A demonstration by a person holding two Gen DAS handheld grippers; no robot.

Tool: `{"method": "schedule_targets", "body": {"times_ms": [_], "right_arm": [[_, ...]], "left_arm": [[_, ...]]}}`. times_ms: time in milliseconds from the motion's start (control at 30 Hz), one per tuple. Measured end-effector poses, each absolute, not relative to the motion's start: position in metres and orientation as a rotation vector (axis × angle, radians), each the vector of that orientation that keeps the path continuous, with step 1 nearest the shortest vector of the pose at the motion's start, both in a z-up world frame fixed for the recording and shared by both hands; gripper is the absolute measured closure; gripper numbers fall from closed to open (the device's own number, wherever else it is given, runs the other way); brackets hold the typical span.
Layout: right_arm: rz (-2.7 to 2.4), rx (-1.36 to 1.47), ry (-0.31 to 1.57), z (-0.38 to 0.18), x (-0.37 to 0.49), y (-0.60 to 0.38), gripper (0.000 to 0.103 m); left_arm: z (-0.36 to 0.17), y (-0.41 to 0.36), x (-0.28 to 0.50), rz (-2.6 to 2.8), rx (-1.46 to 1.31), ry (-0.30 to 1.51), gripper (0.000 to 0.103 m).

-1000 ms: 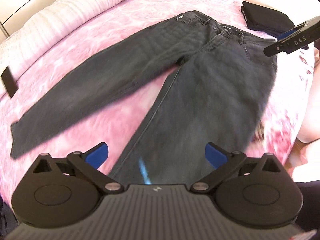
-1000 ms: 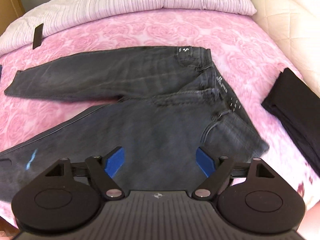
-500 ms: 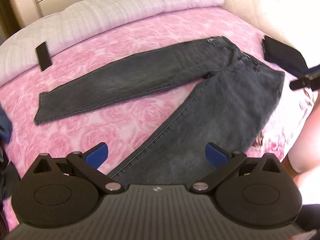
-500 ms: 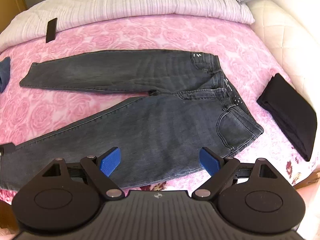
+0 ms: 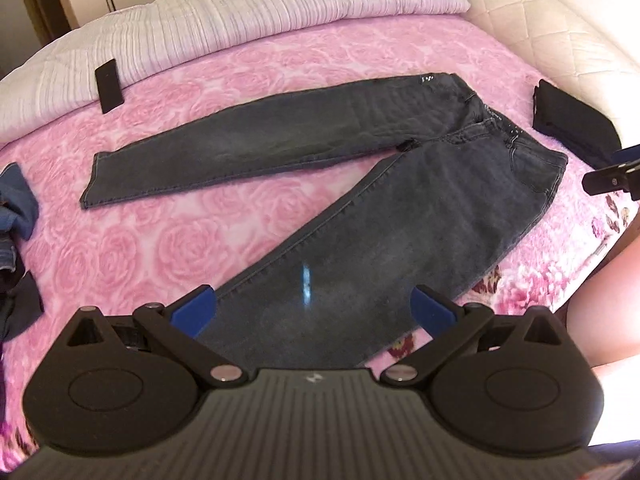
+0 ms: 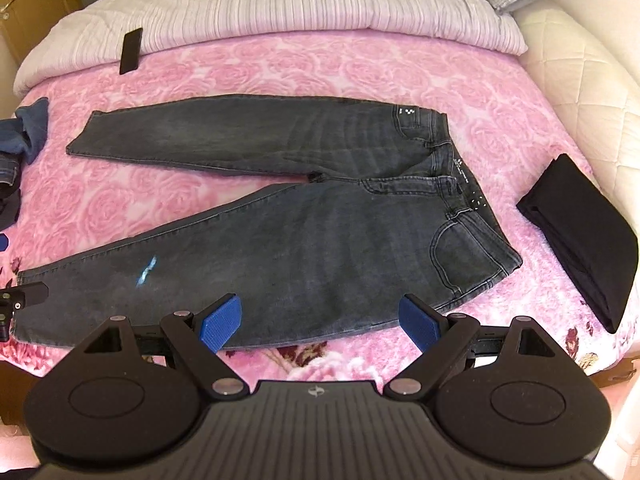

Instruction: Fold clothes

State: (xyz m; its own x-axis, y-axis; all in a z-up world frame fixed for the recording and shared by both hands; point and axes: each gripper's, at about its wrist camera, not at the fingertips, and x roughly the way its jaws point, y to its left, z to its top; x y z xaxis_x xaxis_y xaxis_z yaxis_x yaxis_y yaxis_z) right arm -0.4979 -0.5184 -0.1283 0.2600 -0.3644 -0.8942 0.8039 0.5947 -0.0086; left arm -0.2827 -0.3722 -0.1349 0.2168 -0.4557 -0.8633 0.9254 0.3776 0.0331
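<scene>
A pair of dark grey denim jeans (image 6: 312, 216) lies spread flat on the bed with the pink rose-patterned blanket (image 6: 280, 68). The waistband points toward the bed's right edge, and the two legs fan apart toward the left edge. The far leg runs almost level. The near leg slants down to the bed's front edge, where its hem meets the front left corner. No part of the jeans is doubled over, so their folding is left to do.

Near the right edge lies a black garment folded into a neat flat rectangle (image 6: 584, 236), well apart from the jeans. It lies as a finished fold would. At the left edge sits a crumpled heap of blue and dark clothes (image 6: 24, 136), not folded. So, judging by how things lie, one piece is folded, one is laid out, and a heap is waiting.

The left claw (image 5: 314, 310) hangs above the lower part of the near leg with its blue pads wide apart and nothing between them. The right claw (image 6: 320, 320) hovers over the front edge, just before the seat of the jeans, also spread apart and empty.

As for writing, a small white mark (image 6: 407, 111) sits on the waistband at its far end, and small white print (image 6: 460, 168) runs beside the fly. Neither can be read at this size. A small black flat rectangular object (image 6: 131, 50) rests toward the far left corner, on the edge of the pale ribbed coverlet (image 6: 280, 4).
</scene>
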Motion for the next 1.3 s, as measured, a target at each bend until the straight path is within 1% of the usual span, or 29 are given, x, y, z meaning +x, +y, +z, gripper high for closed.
{"method": "schedule_targets", "body": {"times_ms": [433, 1300], "right_arm": [[-0.786, 0.511, 1.002, -0.129, -0.515, -0.519, 0.015], [-0.752, 0.527, 1.008, -0.141, -0.504, -0.521, 0.015]], "left_arm": [[-0.118, -0.361, -0.305, -0.946, 0.646, 0.863, 0.001], [-0.114, -0.349, -0.301, -0.895, 0.649, 0.852, 0.001]]}}
